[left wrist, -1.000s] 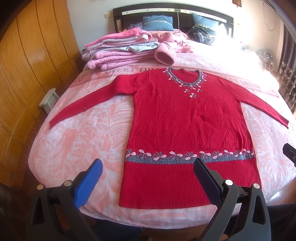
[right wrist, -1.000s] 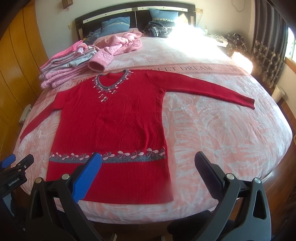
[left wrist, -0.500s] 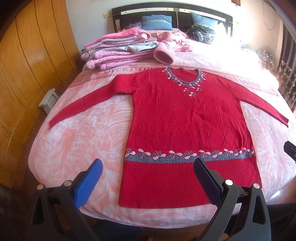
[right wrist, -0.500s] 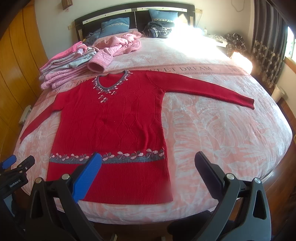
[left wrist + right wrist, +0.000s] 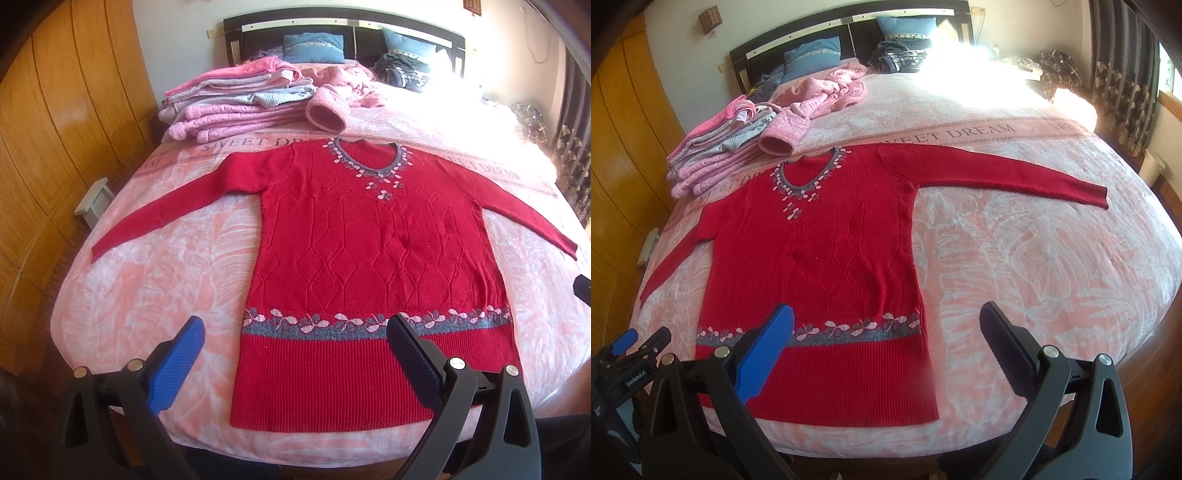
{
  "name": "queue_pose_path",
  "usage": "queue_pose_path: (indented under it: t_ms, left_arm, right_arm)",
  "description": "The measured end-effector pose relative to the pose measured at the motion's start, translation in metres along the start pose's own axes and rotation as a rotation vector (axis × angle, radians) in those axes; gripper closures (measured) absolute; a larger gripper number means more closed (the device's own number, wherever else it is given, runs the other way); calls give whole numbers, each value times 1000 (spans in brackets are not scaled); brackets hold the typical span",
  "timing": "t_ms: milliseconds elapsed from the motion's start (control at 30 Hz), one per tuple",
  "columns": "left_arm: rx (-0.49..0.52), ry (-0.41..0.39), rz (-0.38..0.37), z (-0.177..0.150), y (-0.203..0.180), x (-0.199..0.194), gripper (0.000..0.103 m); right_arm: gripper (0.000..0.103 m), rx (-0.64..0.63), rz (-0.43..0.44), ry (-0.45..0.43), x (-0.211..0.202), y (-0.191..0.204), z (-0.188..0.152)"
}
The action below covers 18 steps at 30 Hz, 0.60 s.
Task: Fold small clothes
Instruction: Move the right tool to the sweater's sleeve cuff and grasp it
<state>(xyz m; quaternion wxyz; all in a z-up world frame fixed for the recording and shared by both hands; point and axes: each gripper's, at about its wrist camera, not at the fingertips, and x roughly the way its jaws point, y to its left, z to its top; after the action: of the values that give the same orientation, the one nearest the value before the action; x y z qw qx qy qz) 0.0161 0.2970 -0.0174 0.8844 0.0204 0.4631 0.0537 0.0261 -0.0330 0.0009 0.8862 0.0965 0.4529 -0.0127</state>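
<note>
Red sweater: the red sweater (image 5: pixel 373 266) lies flat and face up on the bed (image 5: pixel 147 280), hem toward the foot end and neckline toward the headboard. Both sleeves are spread out to the sides. A grey band with pink flowers crosses the body above the ribbed hem, and the same pattern goes around the neck.

Left hand-held gripper: the left hand-held gripper (image 5: pixel 295 343) is wide open and holds nothing. It hangs over the foot end of the bed. The blue pad (image 5: pixel 177 369) is over the bare blanket at the left of the hem, and the dark pad (image 5: pixel 413 358) is in front of the ribbed hem. I cannot tell if it touches the cloth.

Right hand-held gripper: the right hand-held gripper (image 5: pixel 886 339) is also wide open and empty. Its blue pad (image 5: pixel 764 354) is in front of the hem, its dark pad (image 5: pixel 1008 350) is over the bare blanket to the right of the sweater.

Pile of clothes: a pile of folded pink and grey clothes (image 5: pixel 236 99) sits near the headboard, just beyond the left shoulder of the sweater. A crumpled pink jacket (image 5: pixel 820 99) lies beside it.

Only in left view: the left sleeve in full length, to the cuff.

Only in right view: the whole right sleeve to the cuff, a curtain (image 5: pixel 1123 70) at the far right, and the left hand-held gripper at the lower left edge.
</note>
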Motion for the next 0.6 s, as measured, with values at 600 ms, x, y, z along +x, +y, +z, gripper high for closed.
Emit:
queue_pose_path:
  t_ms: [600]
  left_arm:
    - [-24, -6, -47, 128, -87, 98, 4]
  right_arm:
    - [3, 277, -233, 184, 142, -183, 132]
